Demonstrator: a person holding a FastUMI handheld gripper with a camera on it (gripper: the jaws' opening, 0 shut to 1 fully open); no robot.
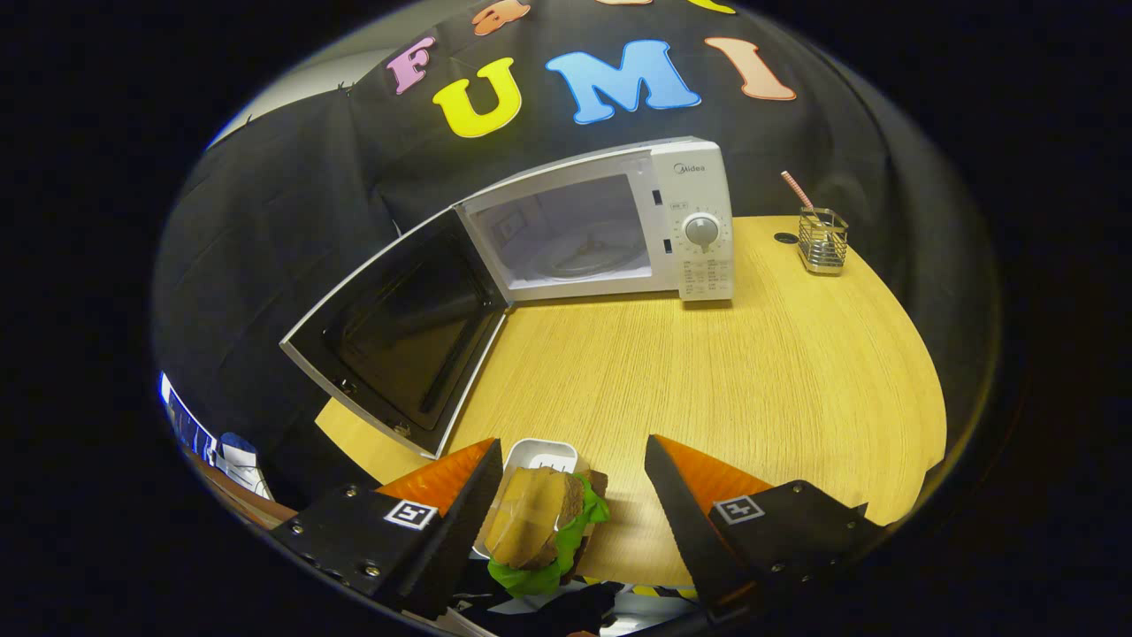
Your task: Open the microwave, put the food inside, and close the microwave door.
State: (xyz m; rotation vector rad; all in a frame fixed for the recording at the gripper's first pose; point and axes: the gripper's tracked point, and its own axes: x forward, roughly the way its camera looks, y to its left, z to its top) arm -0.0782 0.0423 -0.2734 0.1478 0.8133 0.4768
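We read one brand name: "Midea", in small grey letters at the top of the control panel [703, 230] of the microwave [601, 221], in the upper middle of the frame. Around its dial [702, 230] and below it we see rings and rows of fine print, too small to read. Each of the fingers [460, 513] carries a square black-and-white marker [412, 514] without letters.
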